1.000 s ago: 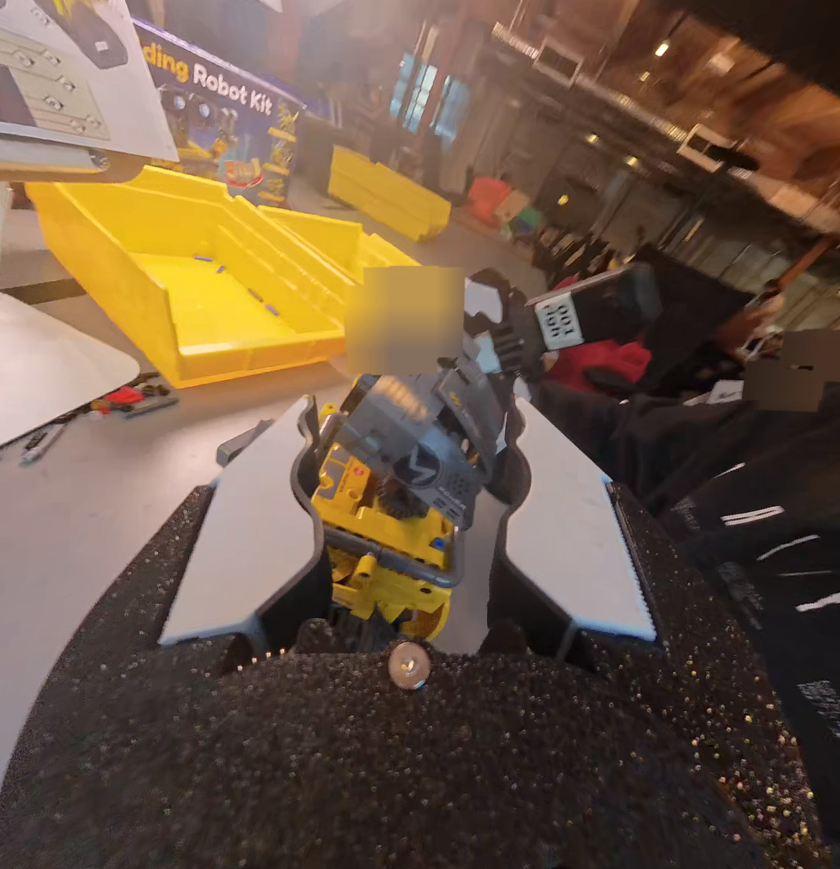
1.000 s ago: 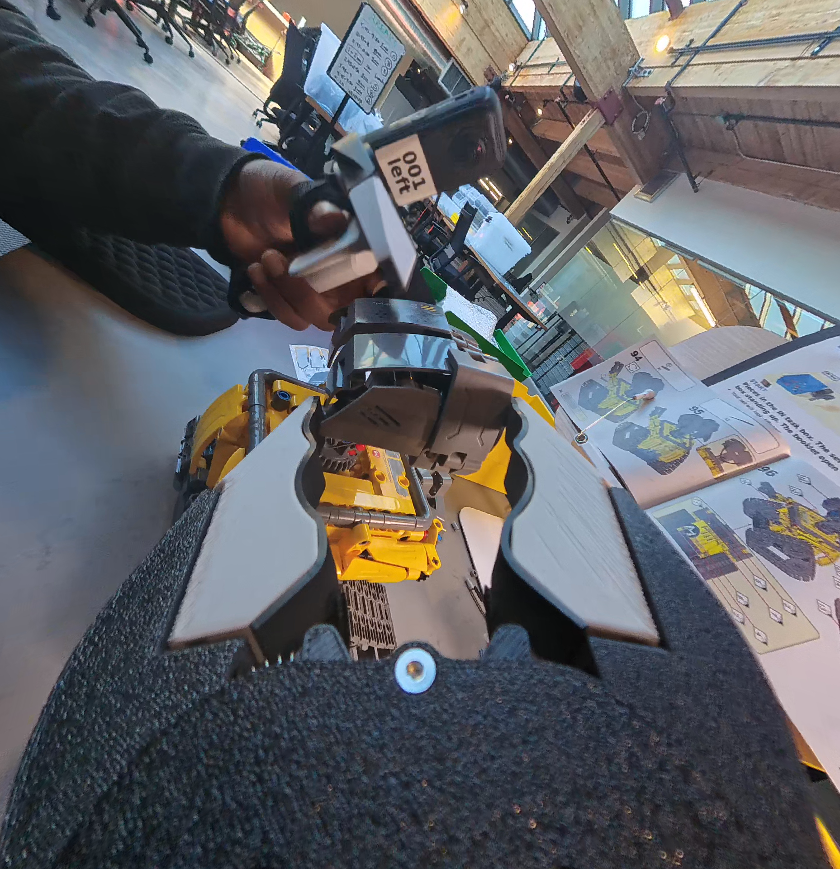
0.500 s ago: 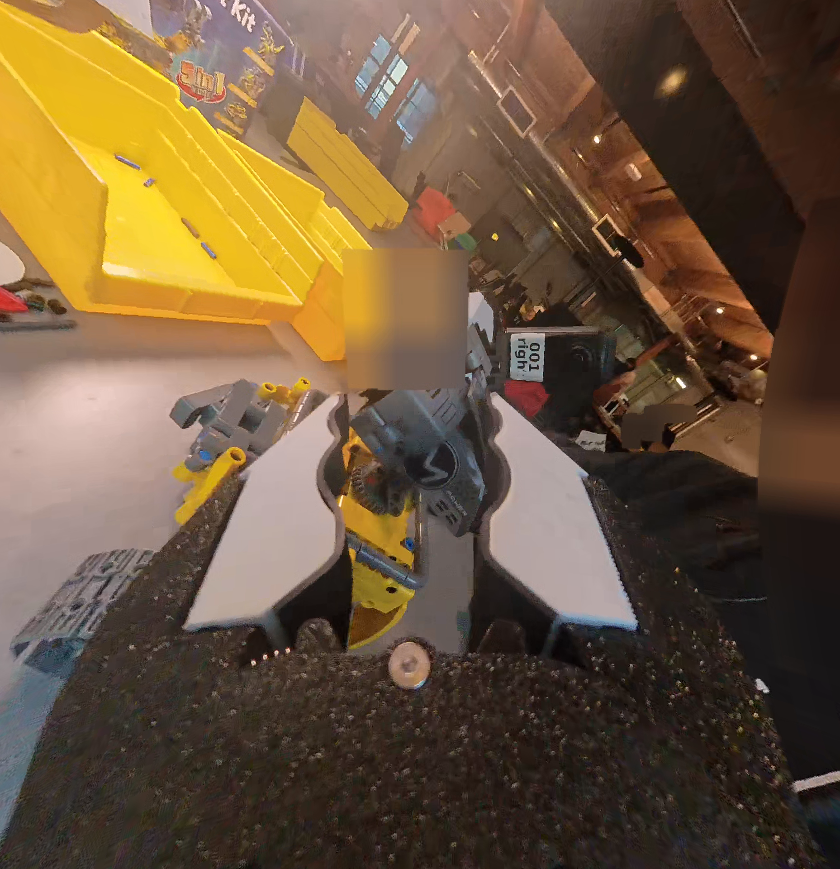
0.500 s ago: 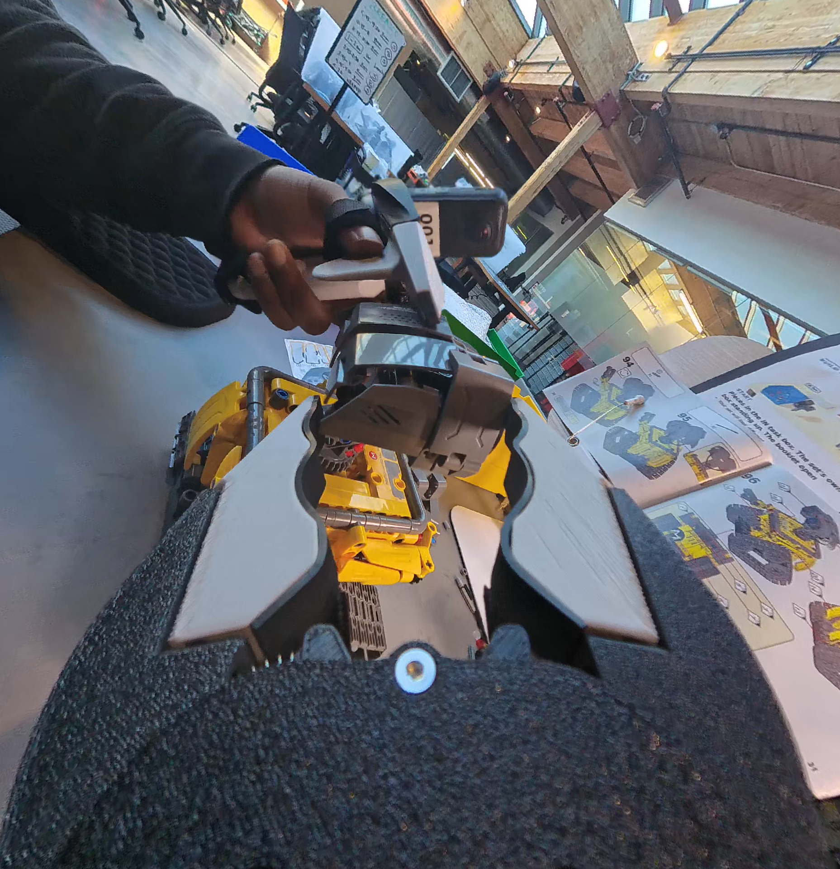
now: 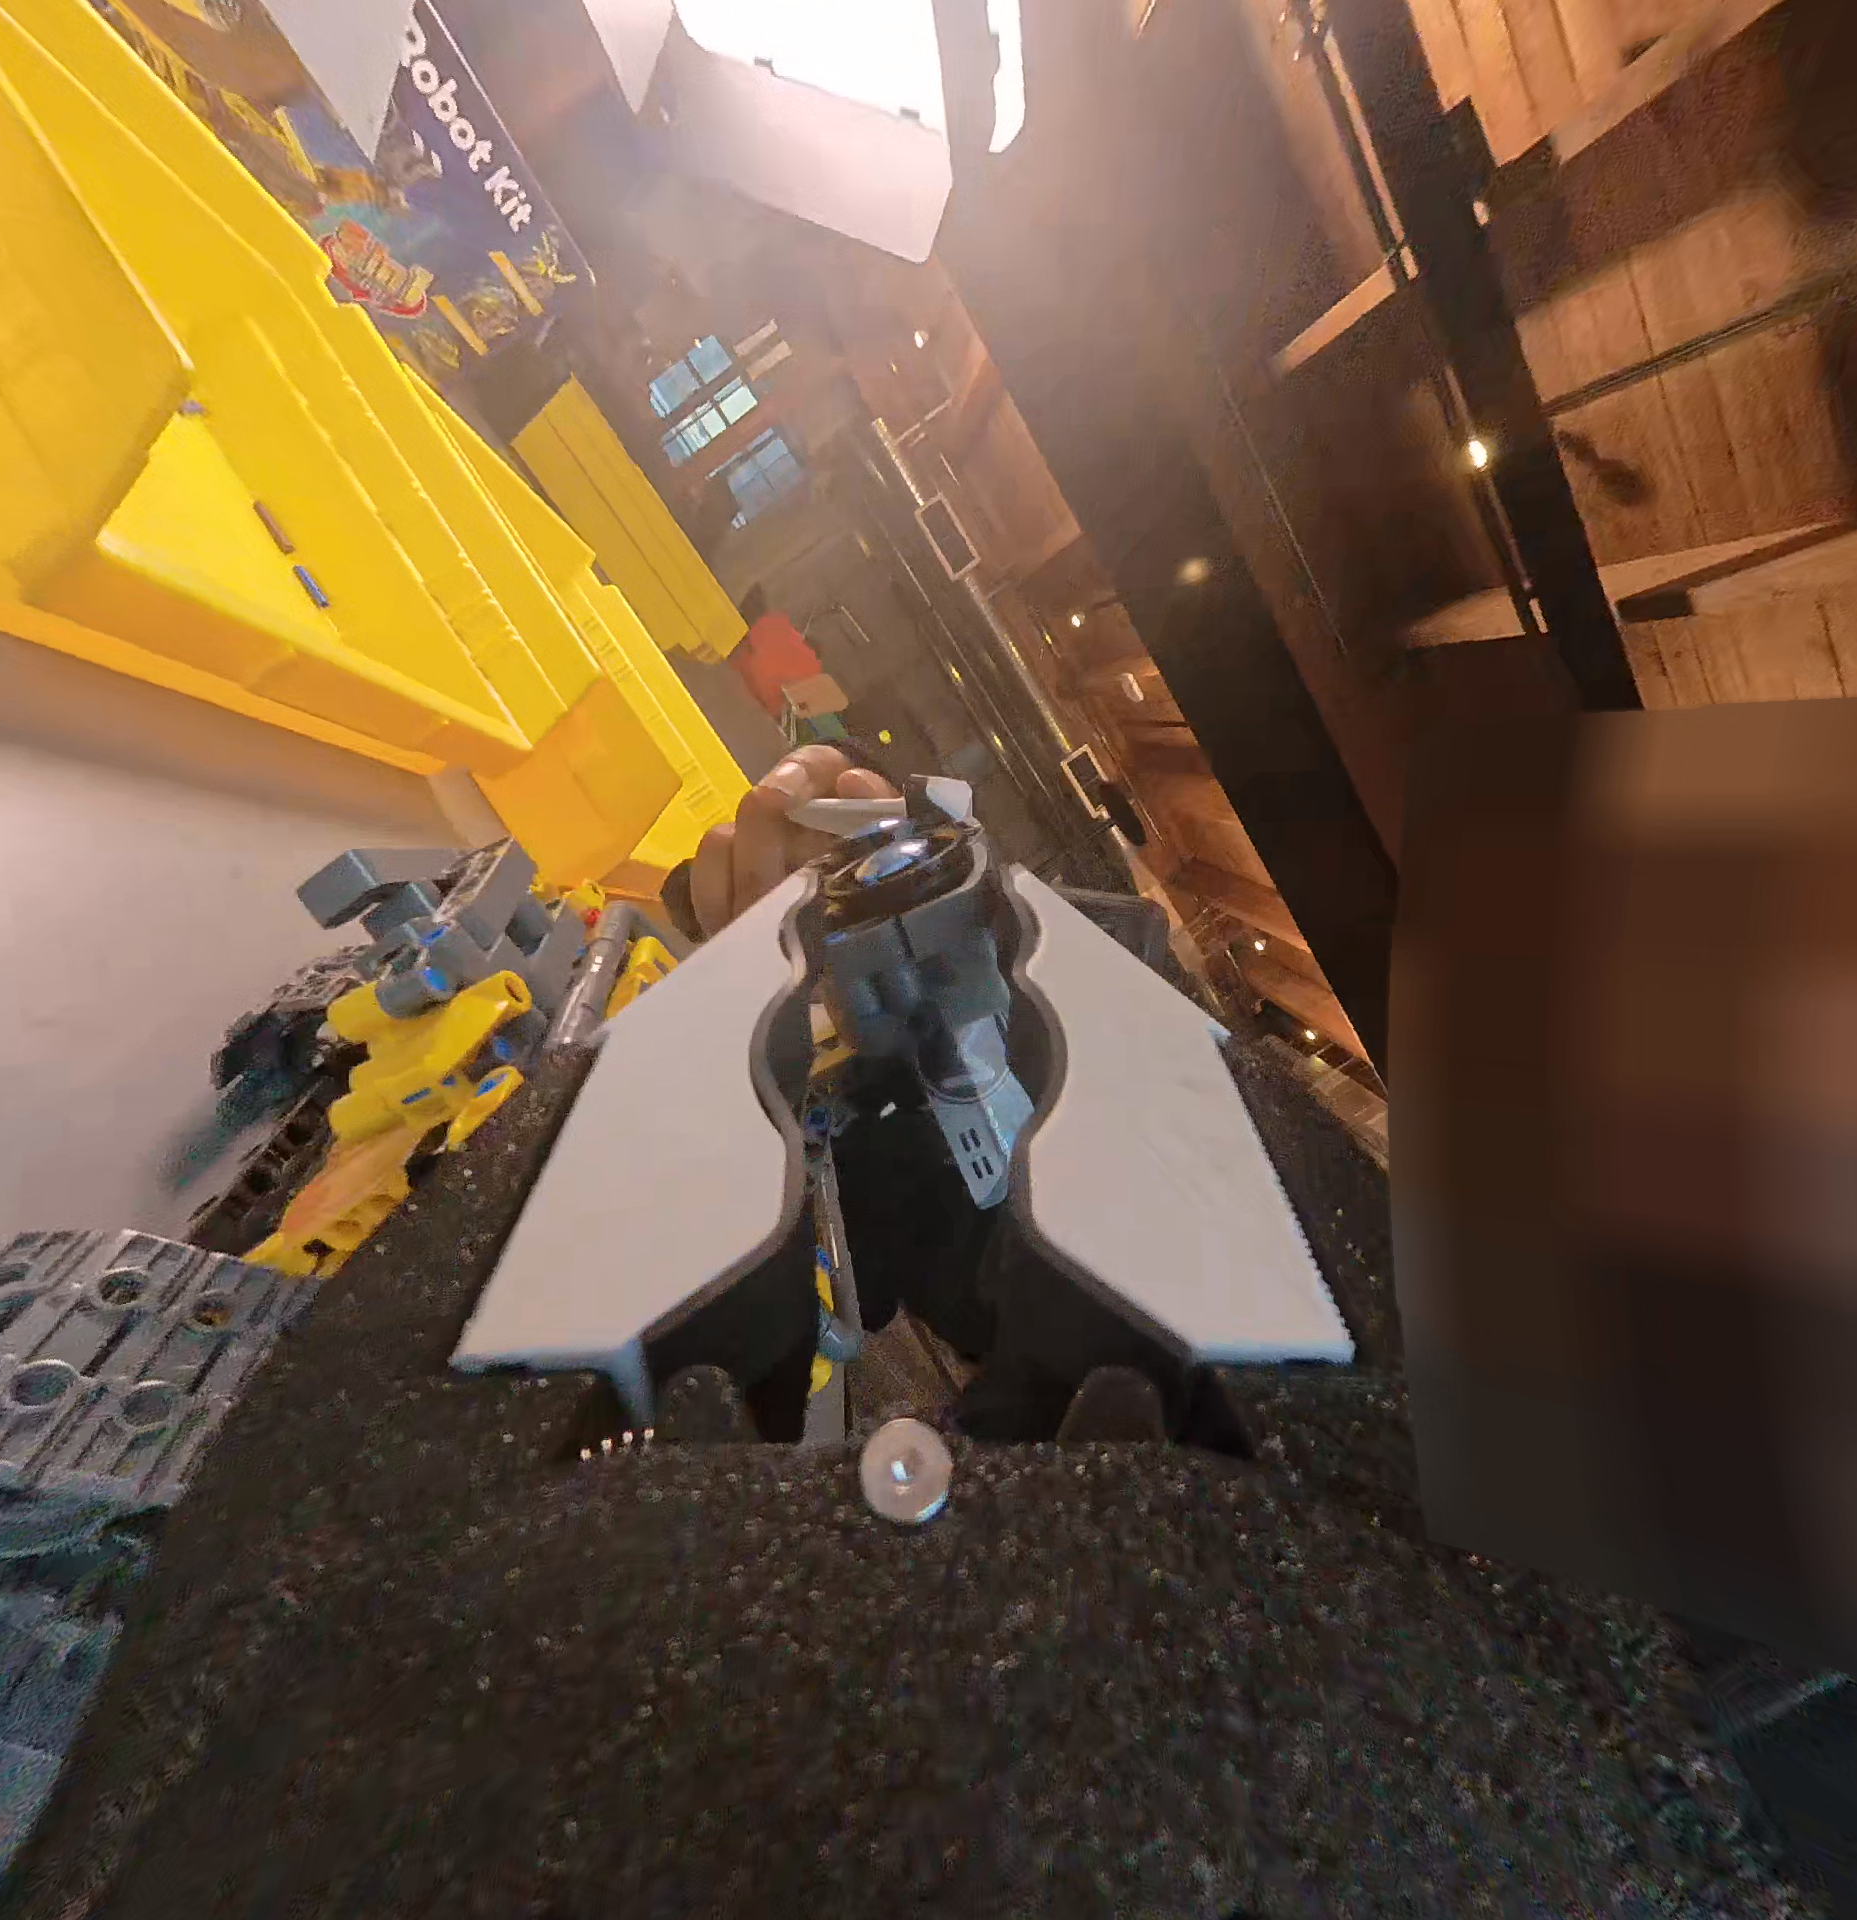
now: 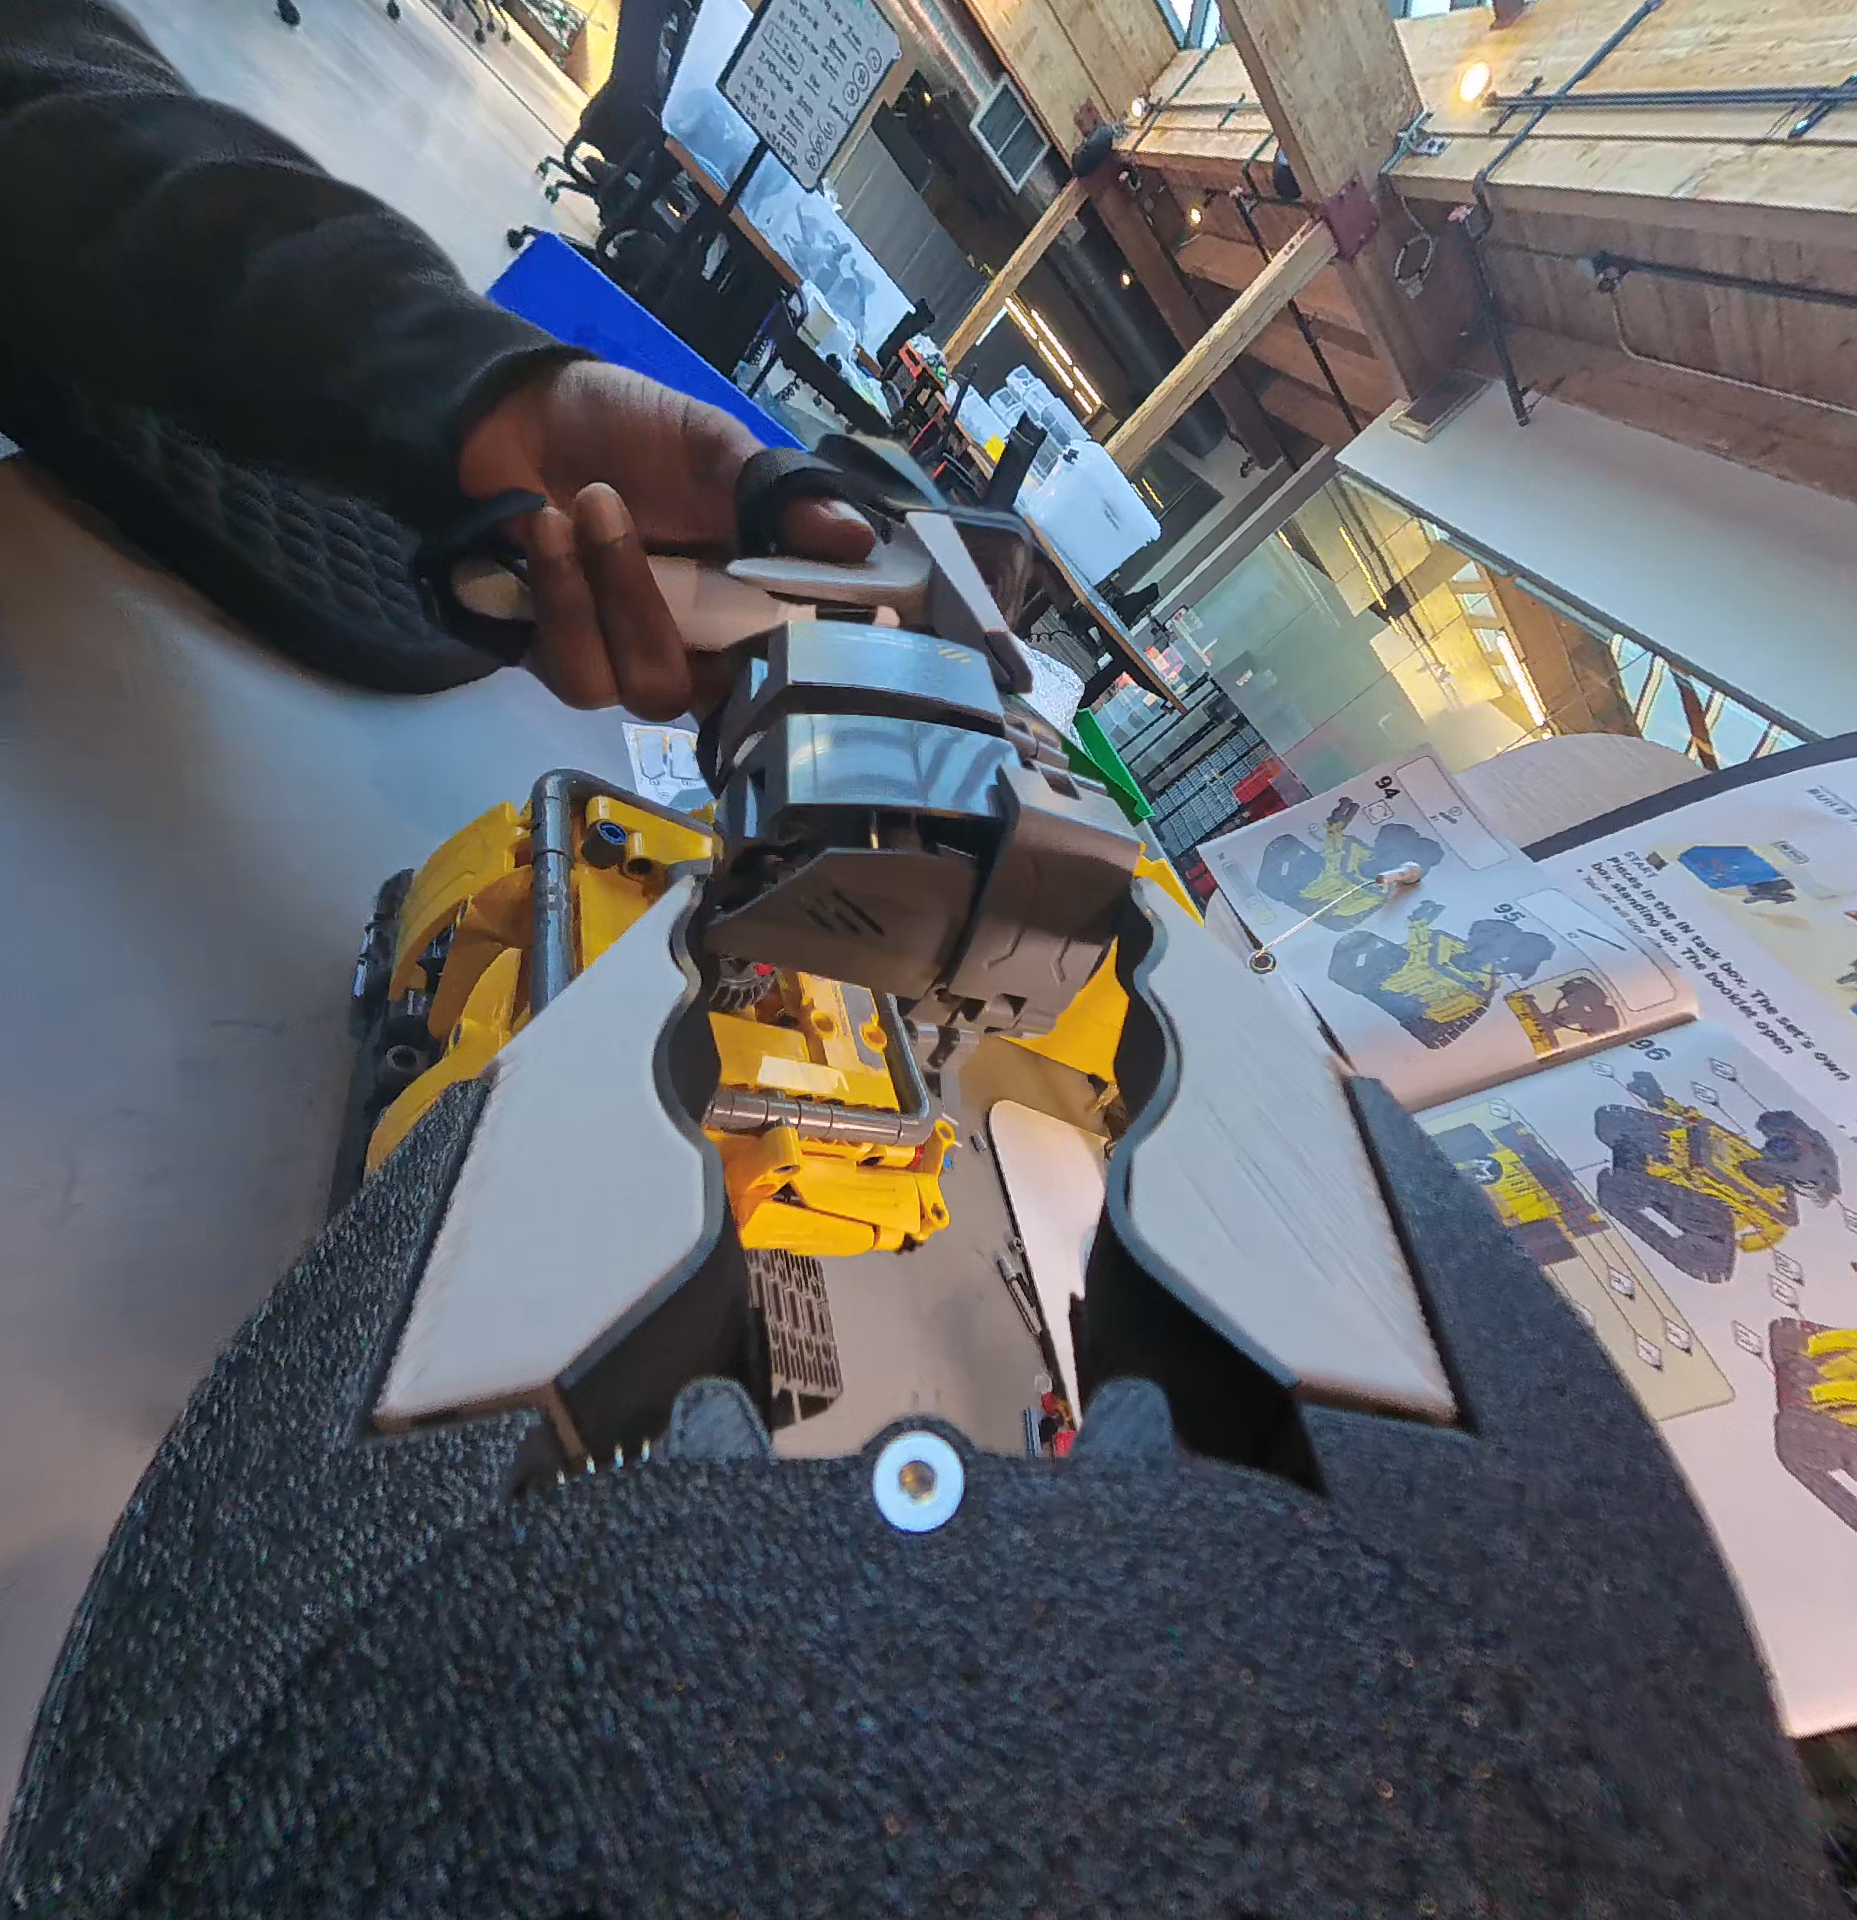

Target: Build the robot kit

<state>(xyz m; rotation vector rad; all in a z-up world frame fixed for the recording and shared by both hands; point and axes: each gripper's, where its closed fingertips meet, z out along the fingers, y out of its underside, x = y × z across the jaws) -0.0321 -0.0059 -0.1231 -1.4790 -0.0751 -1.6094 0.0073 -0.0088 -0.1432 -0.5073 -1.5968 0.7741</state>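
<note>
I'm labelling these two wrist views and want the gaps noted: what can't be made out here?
- Left wrist view: motion blur hides whether the left tool truly clamps the grey cab piece.
- Left wrist view: small parts in the yellow bin are too tiny to identify.
- Right wrist view: the right tool's fingers cover the yellow model's side; contact unclear.
- Right wrist view: the instruction booklet is cut off at the right edge.

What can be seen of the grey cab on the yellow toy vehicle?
The grey cab looks like plastic building-brick parts: dark angled panels, a glossy window piece and a vented side. It sits tilted atop the yellow toy vehicle, which rests on the table. The right gripper and the left gripper both clamp it from opposite sides. Its underside is hidden.
</note>
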